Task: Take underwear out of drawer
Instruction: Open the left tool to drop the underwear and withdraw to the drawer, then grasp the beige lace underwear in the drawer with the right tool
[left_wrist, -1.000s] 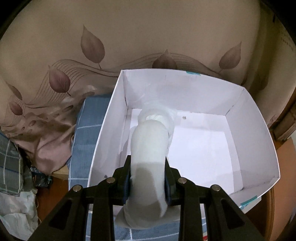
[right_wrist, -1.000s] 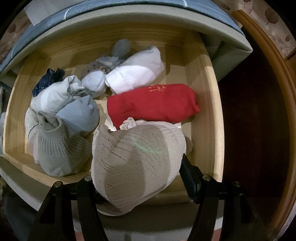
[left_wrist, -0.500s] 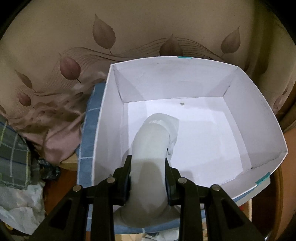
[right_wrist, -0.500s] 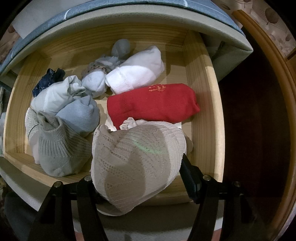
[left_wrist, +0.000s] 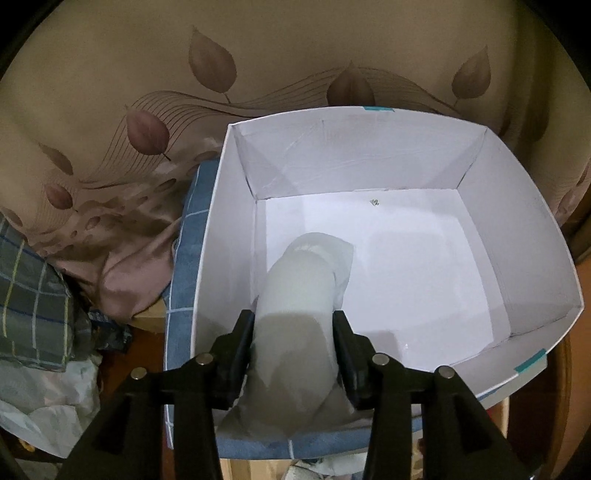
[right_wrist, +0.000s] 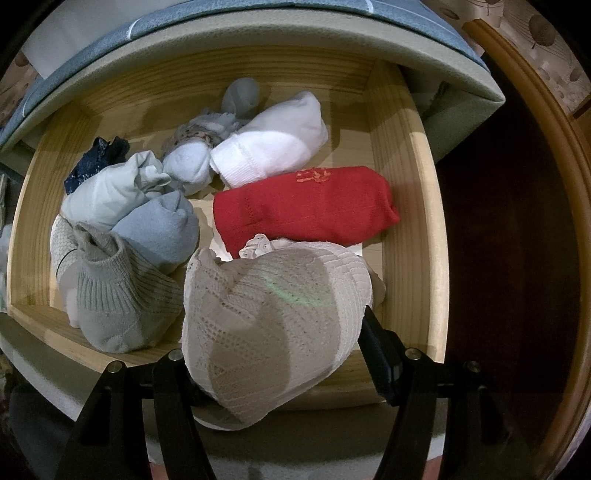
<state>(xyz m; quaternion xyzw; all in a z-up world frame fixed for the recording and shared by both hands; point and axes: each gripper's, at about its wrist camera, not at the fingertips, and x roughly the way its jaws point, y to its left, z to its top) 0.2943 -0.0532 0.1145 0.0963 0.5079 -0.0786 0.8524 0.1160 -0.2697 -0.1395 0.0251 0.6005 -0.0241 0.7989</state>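
Note:
My left gripper (left_wrist: 294, 332) is shut on a rolled white underwear (left_wrist: 299, 295) and holds it over the near left part of an open white cardboard box (left_wrist: 517, 229); its far end hangs inside the box. My right gripper (right_wrist: 280, 339) is shut on a cream lace underwear (right_wrist: 273, 325), held above the front edge of the open wooden drawer (right_wrist: 410, 229). In the drawer lie a folded red underwear (right_wrist: 306, 206), a white roll (right_wrist: 273, 144), a light blue roll (right_wrist: 159, 229), a grey ribbed roll (right_wrist: 114, 302) and several other rolled pieces.
The white box sits on a blue checked cloth (left_wrist: 184, 280). A beige leaf-patterned bedspread (left_wrist: 147, 92) lies behind and to its left. A dark plaid cloth (left_wrist: 29, 295) and a white plastic bag (left_wrist: 40, 402) are at the far left. A dark gap and a wooden frame (right_wrist: 554, 221) lie right of the drawer.
My left gripper has carried the white underwear further over the box, which now looks closer and lower in view. My right gripper and the lace underwear have hardly moved.

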